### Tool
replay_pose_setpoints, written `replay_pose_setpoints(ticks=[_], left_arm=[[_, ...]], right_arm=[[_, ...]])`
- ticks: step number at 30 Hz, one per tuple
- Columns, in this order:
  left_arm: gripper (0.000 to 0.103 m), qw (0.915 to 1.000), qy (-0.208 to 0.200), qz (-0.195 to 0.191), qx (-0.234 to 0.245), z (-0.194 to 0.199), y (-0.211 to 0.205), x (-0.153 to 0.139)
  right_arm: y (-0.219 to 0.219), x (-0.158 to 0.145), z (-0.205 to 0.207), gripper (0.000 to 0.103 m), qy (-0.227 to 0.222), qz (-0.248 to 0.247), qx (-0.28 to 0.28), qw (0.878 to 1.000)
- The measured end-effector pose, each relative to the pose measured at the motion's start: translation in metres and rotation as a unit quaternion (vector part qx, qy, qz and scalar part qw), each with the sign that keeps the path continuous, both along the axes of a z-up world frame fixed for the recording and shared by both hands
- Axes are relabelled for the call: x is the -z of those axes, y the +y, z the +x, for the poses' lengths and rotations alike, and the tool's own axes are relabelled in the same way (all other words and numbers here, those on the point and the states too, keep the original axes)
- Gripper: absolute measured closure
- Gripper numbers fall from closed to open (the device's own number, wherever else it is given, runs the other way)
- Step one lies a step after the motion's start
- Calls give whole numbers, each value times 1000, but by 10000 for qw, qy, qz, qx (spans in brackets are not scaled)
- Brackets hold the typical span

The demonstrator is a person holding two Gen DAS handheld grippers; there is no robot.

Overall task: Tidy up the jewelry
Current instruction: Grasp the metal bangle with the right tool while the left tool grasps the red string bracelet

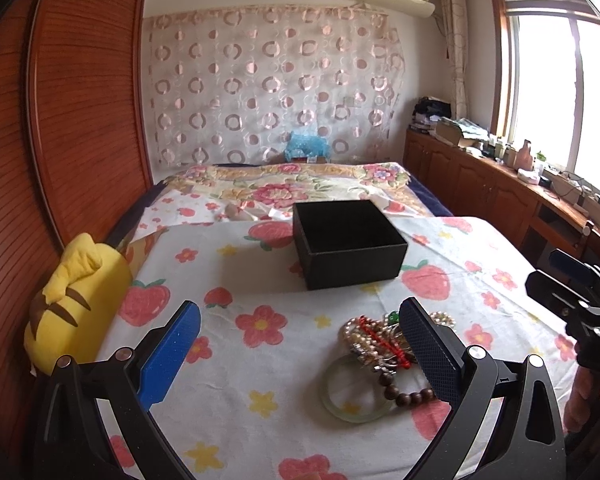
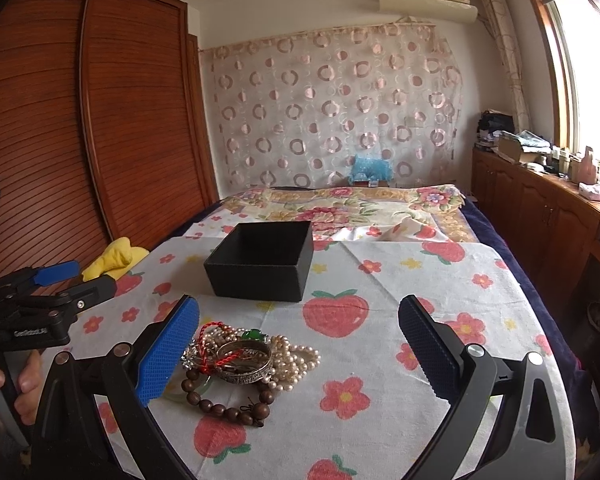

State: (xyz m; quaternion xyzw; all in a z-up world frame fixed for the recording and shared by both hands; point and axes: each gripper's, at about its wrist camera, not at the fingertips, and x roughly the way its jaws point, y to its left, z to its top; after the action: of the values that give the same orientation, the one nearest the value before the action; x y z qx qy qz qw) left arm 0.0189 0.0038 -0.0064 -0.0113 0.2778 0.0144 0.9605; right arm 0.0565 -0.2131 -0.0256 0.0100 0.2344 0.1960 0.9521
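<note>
A tangled jewelry pile (image 2: pixel 244 360) is seen near the front edge of the strawberry cloth (image 2: pixel 400 280), before the empty black box (image 2: pixel 260 264). Both the left gripper (image 1: pixel 300 356) and right gripper (image 2: pixel 300 356) are spread wide, empty. The pearls look slippery, the green bangle (image 1: pixel 352 396) fragile; the stiff silver bangle (image 2: pixel 246 364) could be pinched at its rim.

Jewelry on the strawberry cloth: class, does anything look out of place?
Yes. The pearl strands, silver bangle and brown wooden bead bracelet lie tangled in one heap, while the black square box looks empty.
</note>
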Motion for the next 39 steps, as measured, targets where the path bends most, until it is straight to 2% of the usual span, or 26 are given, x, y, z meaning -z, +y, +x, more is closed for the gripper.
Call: replay_pose_setpoints(ticks=[3, 10, 11, 12, 13, 20, 23, 25, 33, 39], left_arm=[[7, 9999, 137, -6, -19, 5, 4, 8], [7, 9988, 484, 1, 109, 13, 8, 27], [7, 9985, 525, 4, 132, 14, 8, 29], [7, 9984, 541, 1, 150, 13, 8, 30], [7, 9980, 597, -8, 189, 15, 7, 33], [7, 9960, 822, -47, 358, 18, 8, 47], [7, 9950, 904, -95, 407, 19, 8, 53], [7, 9948, 918, -122, 413, 20, 9, 54], [7, 9947, 875, -153, 511, 37, 7, 44], [7, 9920, 1032, -300, 655, 53, 5, 50]], right_arm=[[4, 6, 8, 3, 113, -68, -118, 9998], [16, 26, 23, 25, 529, -274, -532, 9968], [18, 31, 25, 25, 628, -295, -619, 9957], [21, 36, 30, 29, 829, -293, -767, 9932], [23, 40, 34, 39, 964, -262, -847, 9914], [40, 63, 52, 55, 1342, -441, -1131, 9835], [44, 67, 60, 66, 1406, -560, -1203, 9811], [46, 69, 68, 81, 1534, -557, -1279, 9783], [58, 77, 93, 82, 1808, -845, -1563, 9673], [62, 80, 94, 82, 1867, -976, -1729, 9621]])
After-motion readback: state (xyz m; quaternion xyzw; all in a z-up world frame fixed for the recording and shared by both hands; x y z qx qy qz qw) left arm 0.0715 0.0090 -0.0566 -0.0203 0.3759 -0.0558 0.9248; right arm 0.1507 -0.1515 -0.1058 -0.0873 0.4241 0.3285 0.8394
